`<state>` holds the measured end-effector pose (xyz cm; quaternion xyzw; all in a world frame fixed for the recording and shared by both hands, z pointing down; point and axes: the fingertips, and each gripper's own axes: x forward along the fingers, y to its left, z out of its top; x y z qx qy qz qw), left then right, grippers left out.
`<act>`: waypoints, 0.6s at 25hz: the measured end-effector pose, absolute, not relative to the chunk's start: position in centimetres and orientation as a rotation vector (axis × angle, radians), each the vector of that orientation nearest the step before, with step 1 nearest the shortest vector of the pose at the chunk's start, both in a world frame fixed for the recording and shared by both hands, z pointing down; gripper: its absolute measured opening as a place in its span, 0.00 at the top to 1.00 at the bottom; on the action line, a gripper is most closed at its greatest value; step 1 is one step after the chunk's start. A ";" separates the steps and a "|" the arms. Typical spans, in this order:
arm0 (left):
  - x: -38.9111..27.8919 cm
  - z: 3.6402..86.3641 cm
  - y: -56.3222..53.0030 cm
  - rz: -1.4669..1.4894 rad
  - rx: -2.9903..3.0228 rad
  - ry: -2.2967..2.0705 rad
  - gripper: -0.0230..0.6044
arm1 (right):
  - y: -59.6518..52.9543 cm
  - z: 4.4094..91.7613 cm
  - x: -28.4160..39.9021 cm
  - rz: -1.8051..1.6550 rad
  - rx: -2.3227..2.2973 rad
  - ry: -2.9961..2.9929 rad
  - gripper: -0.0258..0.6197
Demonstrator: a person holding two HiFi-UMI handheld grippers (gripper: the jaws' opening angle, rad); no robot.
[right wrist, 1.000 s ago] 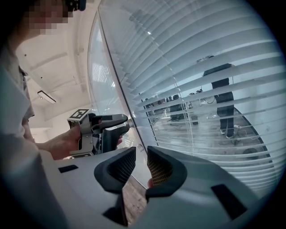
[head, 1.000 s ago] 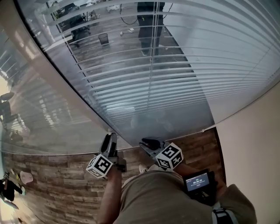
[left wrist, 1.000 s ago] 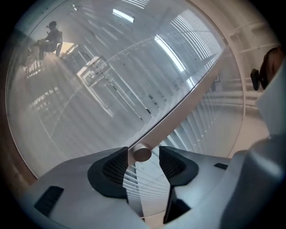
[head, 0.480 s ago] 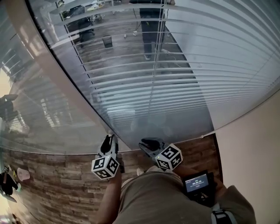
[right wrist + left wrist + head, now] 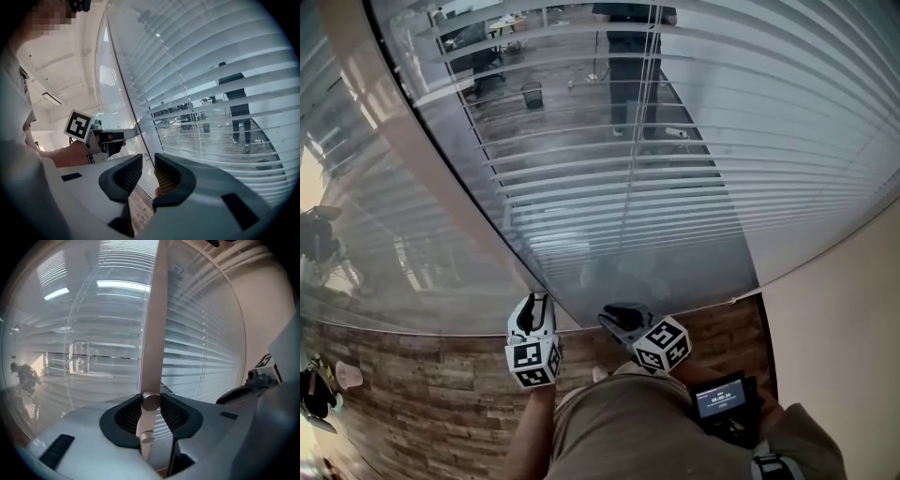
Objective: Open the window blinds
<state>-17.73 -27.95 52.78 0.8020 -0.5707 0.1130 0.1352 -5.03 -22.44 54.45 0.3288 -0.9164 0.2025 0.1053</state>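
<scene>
**Gripping the knob, slats part-way open**

The window blinds hang behind the glass, straight ahead of the person, and fill the upper part of the head view. In the middle their slats stand tilted apart, enough that an office floor and a standing person show between them. Toward the right they seem to overlap and read as almost a solid sheet. The task therefore looks partly done: some view comes through, but the slats do not yet lie edge-on across the whole width.

A round metal knob sits on the pale frame post at the blinds' left edge, and it is probably the slat control. The left tool is clamped on it with a pad pressing on either side. Its jaws have just been closing, and the knob is the thing between them. A smaller stud shows just below the knob on the same post.

The right tool hovers just to the right, low by the foot of the glass. Its jaws stand a narrow gap apart and hold nothing; only the wooden floor shows through the gap.

What remains, by my reading, is more turning of the knob until the slats flatten, probably with a fresh grip partway.
</scene>
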 end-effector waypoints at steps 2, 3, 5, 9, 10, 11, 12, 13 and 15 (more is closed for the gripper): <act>-17.5 52.8 -28.0 0.386 2.347 -1.673 0.74 | -22.3 54.6 -4.9 0.606 0.969 -2.697 0.82; -17.5 52.8 -28.0 0.421 2.358 -1.682 0.74 | -22.4 54.6 -4.9 0.608 0.971 -2.696 0.82; -17.3 52.8 -28.1 0.500 2.383 -1.695 0.74 | -22.4 54.5 -4.9 0.610 0.973 -2.696 0.82; -17.0 53.0 -28.1 0.648 2.442 -1.713 0.74 | -22.3 54.6 -5.1 0.606 0.970 -2.700 0.82; -16.9 53.0 -28.2 0.679 2.453 -1.721 0.74 | -22.4 54.6 -5.2 0.603 0.970 -2.702 0.82; -16.9 53.1 -28.3 0.711 2.461 -1.730 0.74 | -22.4 54.7 -5.2 0.602 0.970 -2.703 0.82; -16.9 53.3 -28.4 0.743 2.465 -1.741 0.74 | -22.4 54.8 -5.2 0.603 0.972 -2.703 0.82; -16.8 53.6 -28.3 0.775 2.467 -1.751 0.74 | -22.4 54.9 -5.2 0.609 0.973 -2.702 0.82; -16.7 54.0 -28.2 0.835 2.472 -1.769 0.74 | -22.1 55.3 -5.0 0.621 0.979 -2.697 0.82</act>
